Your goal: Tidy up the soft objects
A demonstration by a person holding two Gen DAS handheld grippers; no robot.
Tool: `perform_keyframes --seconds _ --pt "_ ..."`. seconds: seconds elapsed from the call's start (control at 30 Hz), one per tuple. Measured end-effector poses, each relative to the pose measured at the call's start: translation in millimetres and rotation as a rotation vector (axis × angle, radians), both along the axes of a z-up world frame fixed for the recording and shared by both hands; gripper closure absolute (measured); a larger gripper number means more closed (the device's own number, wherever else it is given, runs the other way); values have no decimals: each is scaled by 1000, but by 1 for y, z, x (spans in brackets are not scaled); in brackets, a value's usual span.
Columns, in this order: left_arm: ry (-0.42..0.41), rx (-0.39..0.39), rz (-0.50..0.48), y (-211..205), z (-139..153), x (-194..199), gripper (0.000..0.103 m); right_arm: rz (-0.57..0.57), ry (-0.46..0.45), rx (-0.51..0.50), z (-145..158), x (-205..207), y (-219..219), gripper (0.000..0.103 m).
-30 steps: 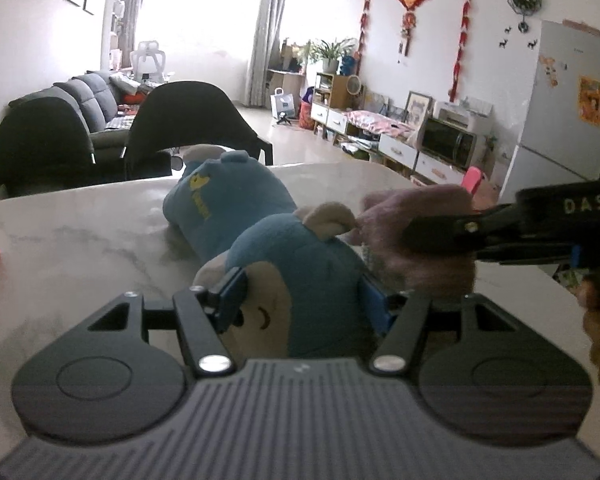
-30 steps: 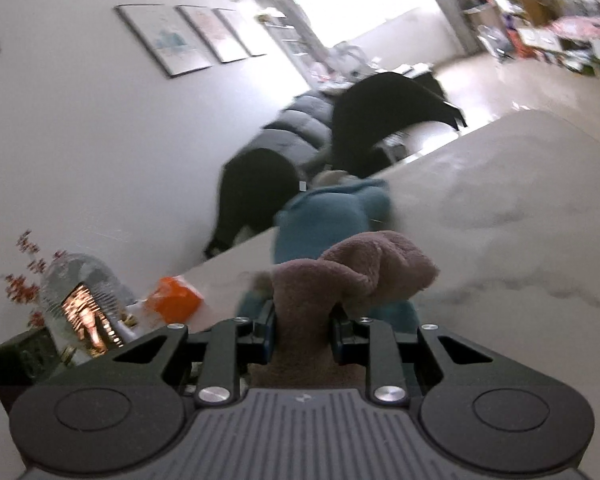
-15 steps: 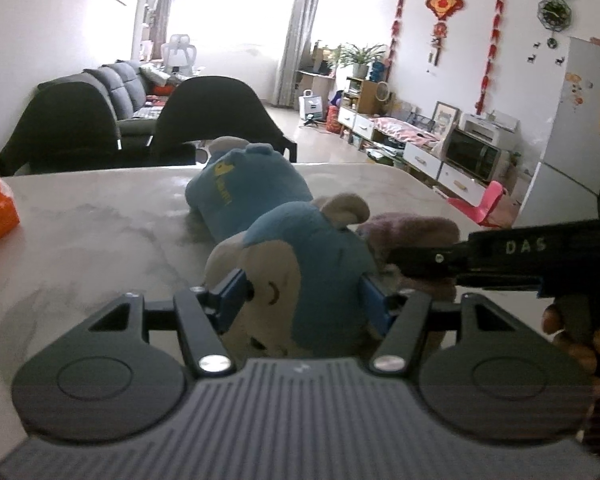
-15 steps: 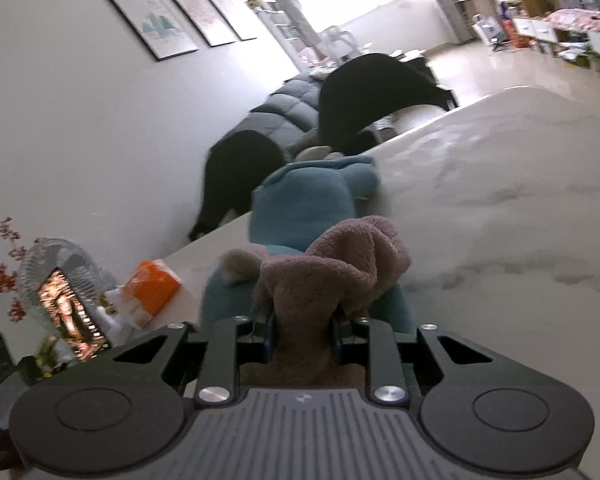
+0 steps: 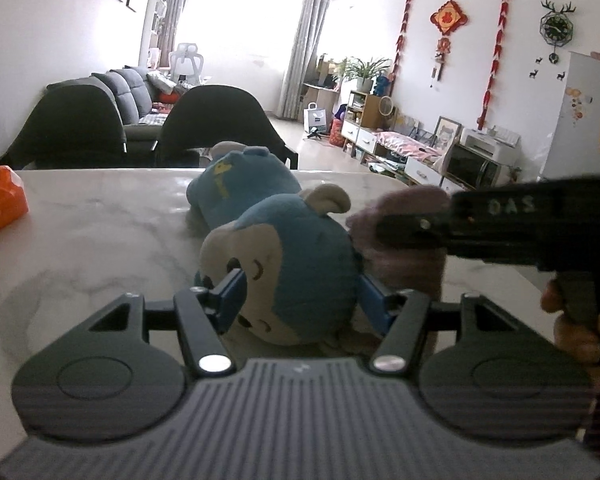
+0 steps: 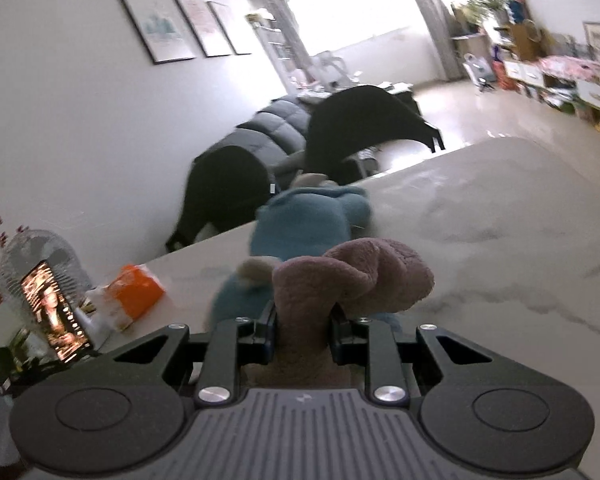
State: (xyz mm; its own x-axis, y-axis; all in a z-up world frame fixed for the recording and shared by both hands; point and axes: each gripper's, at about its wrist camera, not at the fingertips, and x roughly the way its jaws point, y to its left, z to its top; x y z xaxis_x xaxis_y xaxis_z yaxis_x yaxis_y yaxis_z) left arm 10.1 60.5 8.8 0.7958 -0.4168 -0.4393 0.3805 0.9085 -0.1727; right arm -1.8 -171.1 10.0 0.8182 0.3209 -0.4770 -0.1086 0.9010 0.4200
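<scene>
A blue plush monkey (image 5: 300,248) lies on the marble table (image 5: 100,220), its head toward me. My left gripper (image 5: 302,296) is shut on that head, one blue finger pressed on each side. In the right wrist view the blue monkey (image 6: 300,224) stretches away behind a mauve plush toy (image 6: 352,268). My right gripper (image 6: 304,332) is shut on the mauve toy's narrow lower part. From the left wrist view the right gripper (image 5: 500,224) comes in from the right, holding the mauve toy (image 5: 404,208) against the monkey's head. A hand (image 5: 576,328) grasps its handle.
An orange tissue pack (image 5: 0,200) sits at the table's left edge, also the orange pack (image 6: 138,292) beside a fan (image 6: 40,256) and a lit phone screen (image 6: 54,316). Two black chairs (image 5: 216,128) stand behind the far edge. Bare marble (image 6: 500,220) lies to the right.
The left view has swung left and tilted up, bringing the orange pack in. The monkey's head has turned face-up between the left fingers. The right gripper keeps the mauve toy beside it.
</scene>
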Motion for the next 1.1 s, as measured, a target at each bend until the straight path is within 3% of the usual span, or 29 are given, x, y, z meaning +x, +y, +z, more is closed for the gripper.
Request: perform_keyframes --seconds 0.33,0.57,0.67,0.83,1.1 --pt "-21 13 1 3 1 -6 42 39 7 -30 -5 13 12 76" --pt "-123 -32 -120 9 16 -23 47 105 -5 20 -8 5 6 75" --pt "-159 -28 -158 10 21 -30 52 129 -2 80 -7 3 -1 74" --pt "-171 24 -229 3 17 -32 51 199 -1 186 -6 4 -7 73" --pt "-187 75 -216 -2 9 -28 48 347 2 334 -4 5 1 73"
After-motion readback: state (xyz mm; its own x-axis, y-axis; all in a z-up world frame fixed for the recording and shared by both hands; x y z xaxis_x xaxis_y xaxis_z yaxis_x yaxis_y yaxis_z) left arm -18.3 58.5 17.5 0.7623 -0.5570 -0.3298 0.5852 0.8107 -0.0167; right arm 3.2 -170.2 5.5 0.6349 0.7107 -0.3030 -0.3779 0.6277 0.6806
